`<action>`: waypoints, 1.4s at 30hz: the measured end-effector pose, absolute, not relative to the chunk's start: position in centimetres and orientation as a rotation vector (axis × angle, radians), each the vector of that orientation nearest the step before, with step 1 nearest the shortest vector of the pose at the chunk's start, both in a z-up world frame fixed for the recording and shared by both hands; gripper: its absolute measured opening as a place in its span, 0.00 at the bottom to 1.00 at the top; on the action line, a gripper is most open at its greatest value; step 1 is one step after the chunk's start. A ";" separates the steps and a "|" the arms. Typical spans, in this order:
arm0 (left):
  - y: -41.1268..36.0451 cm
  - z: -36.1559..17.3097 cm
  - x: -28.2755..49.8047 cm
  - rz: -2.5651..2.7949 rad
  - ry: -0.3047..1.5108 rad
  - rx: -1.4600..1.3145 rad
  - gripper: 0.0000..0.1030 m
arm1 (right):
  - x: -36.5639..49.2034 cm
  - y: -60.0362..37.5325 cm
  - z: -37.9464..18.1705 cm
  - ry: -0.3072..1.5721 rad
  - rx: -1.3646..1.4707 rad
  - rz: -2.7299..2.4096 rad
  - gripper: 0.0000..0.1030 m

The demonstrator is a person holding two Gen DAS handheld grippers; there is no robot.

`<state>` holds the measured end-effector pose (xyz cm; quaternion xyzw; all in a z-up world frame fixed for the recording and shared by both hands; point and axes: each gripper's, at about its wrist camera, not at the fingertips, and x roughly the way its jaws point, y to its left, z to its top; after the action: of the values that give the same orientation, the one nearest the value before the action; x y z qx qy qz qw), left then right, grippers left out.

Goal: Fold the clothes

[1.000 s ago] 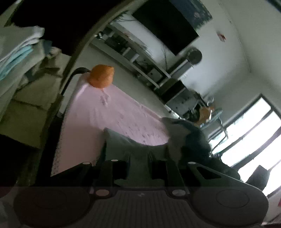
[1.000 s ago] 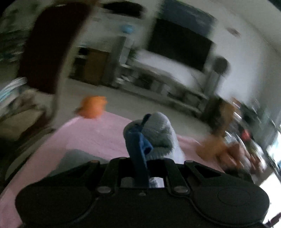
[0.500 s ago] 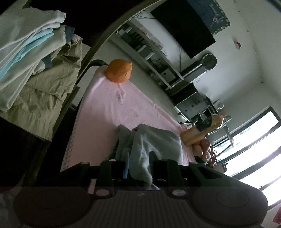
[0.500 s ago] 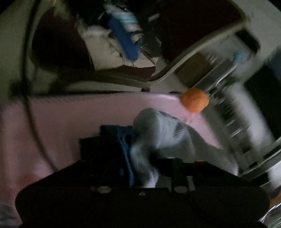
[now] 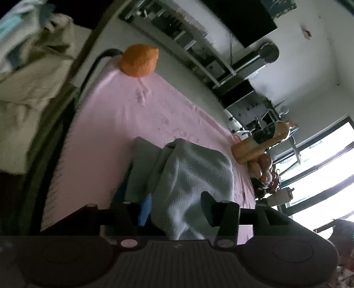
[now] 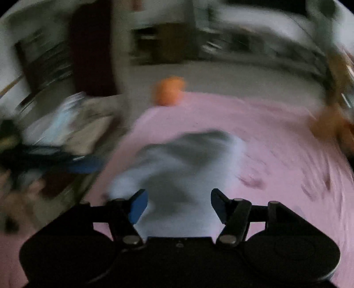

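white walls (image 5: 309, 73) carry a dark screen (image 5: 243, 20) above a low shelving unit (image 5: 194, 51). bright windows (image 5: 327, 168) glare at the right. pale floor (image 5: 177, 73) runs beside the pink-covered worktop (image 5: 106, 124).

right hand-held gripper (image 6: 178, 205) now spread, grey garment (image 6: 188, 159) released onto sheet

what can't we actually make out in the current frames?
- Right wrist view: motion blur smears everything; the folds of the grey garment and the pile at left are unreadable.
- Left wrist view: the garment's near edge is hidden behind the left gripper; whether the open fingers touch it is unclear.
- Left wrist view: the clothes pile is cut off by the left edge and blurred.
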<state>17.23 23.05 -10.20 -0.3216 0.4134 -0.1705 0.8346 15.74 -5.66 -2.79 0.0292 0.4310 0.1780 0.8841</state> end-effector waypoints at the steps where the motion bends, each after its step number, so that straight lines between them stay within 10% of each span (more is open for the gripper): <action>1: 22.7 -10.4 18.1 -0.356 0.883 -0.672 0.50 | 16.9 -6.7 -4.1 0.934 0.146 0.338 0.60; 18: 17.3 -16.2 24.7 -0.485 1.094 -0.481 0.50 | 20.5 -9.6 -12.2 1.060 0.509 0.279 0.55; 22: 16.5 -14.3 22.8 -0.464 1.003 -0.401 0.24 | 20.5 -9.9 -12.5 1.063 0.528 0.281 0.55; 33: 15.3 -6.9 12.6 -0.379 0.632 -0.208 0.22 | 19.4 -9.1 -10.1 1.015 0.437 0.225 0.52; 42: 20.1 -13.0 17.0 -0.083 0.947 -0.313 0.28 | 20.6 -2.8 -7.1 0.951 0.122 0.224 0.48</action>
<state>16.98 20.08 -13.02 -0.1501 0.4540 -0.0400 0.8774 20.60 -2.79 -7.06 0.0585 0.4565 0.1075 0.8813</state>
